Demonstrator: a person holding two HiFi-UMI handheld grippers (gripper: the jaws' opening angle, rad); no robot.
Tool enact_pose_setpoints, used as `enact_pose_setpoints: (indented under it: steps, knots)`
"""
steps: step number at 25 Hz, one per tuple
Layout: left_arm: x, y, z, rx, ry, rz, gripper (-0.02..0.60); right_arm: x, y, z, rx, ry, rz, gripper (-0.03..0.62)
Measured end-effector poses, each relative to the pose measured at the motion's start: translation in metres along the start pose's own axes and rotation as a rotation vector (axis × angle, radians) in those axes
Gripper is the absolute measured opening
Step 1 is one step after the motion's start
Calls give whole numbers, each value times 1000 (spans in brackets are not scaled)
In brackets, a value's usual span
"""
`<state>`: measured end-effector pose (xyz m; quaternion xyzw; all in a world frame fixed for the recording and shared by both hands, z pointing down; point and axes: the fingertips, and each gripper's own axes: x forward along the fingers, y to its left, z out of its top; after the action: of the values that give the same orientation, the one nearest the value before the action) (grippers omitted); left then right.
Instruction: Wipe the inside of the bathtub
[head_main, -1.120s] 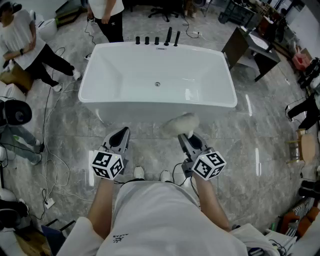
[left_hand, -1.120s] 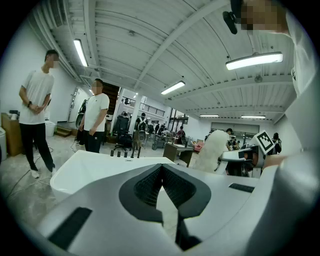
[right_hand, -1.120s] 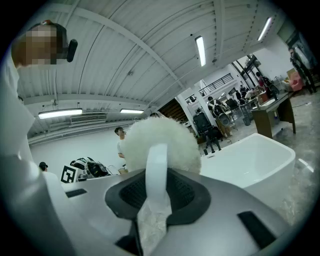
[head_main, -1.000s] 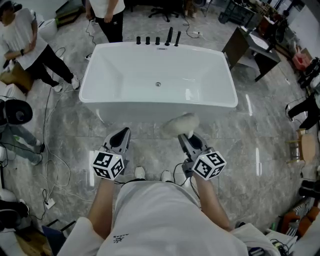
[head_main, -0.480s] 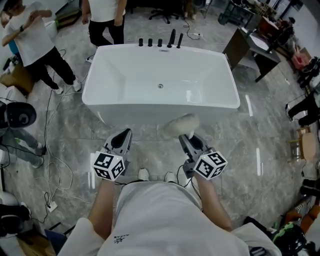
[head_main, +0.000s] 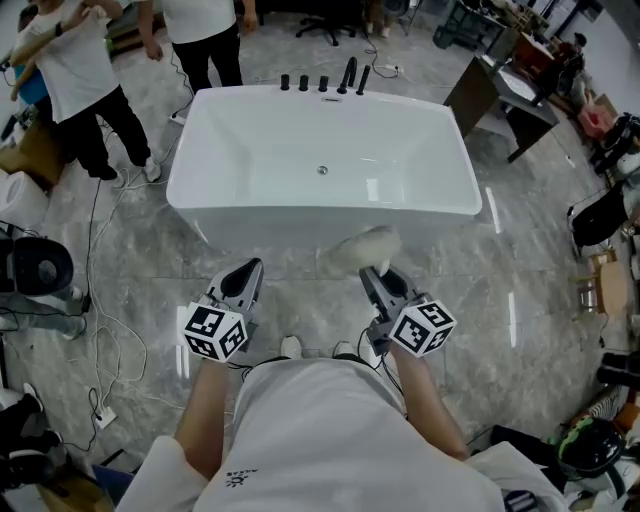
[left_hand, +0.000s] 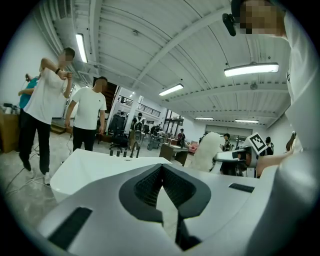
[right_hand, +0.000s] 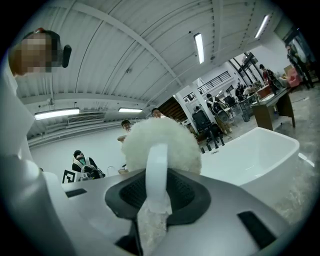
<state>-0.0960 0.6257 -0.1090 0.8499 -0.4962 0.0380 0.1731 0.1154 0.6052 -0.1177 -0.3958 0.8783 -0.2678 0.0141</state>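
Grey marbled flooring (head_main: 130, 250) of a large workshop hall is seen from above, with a white freestanding bathtub (head_main: 330, 208) set across the middle of the head view. A small round drain (head_main: 322, 170) is visible at the centre of the tub's bottom, and a row of black tap fittings (head_main: 323, 82) is mounted on the far rim. The tub interior is shown white and unoccupied.

Both grippers are held low in front of the person, on the near side of the tub and apart from it. The left gripper (head_main: 244, 272) is pointed toward the near wall of the tub; in the left gripper view its jaws are seen brought together at the tips, with nothing between them. The right gripper (head_main: 376, 278) is closed on the white handle (right_hand: 157, 170) of a fluffy white duster (head_main: 362, 246), whose head projects beyond the jaws and lies just short of the tub's near wall. A marker cube is carried at the rear of each gripper, left (head_main: 214, 331) and right (head_main: 422, 328).

Two bystanders (head_main: 75, 70) in white shirts are shown standing at upper left, near the tub's far left corner. Loose cables (head_main: 100, 300) are trailed over the floor at left, and a dark desk (head_main: 500, 95) is placed at upper right.
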Motion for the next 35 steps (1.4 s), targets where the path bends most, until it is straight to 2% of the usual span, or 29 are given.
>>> enact_pose_setpoints:
  steps: [7,13,20,27,35]
  knots:
    - [-5,18,0,22,15,0,11,12,2,-1,7,4,-18,100]
    - [-18,37,-6,5,9,10,11,27,13,-5,0,10,-22,101]
    - [-5,48,-6,-21,11,10,11,50,3,-4,11,22,-5,100]
    - [40,67,-2,-15,30,34,11,96,-30,15,25,30,40,101]
    - [125,94,32,-9,20,92,11,164,-95,68,21,46,100,101]
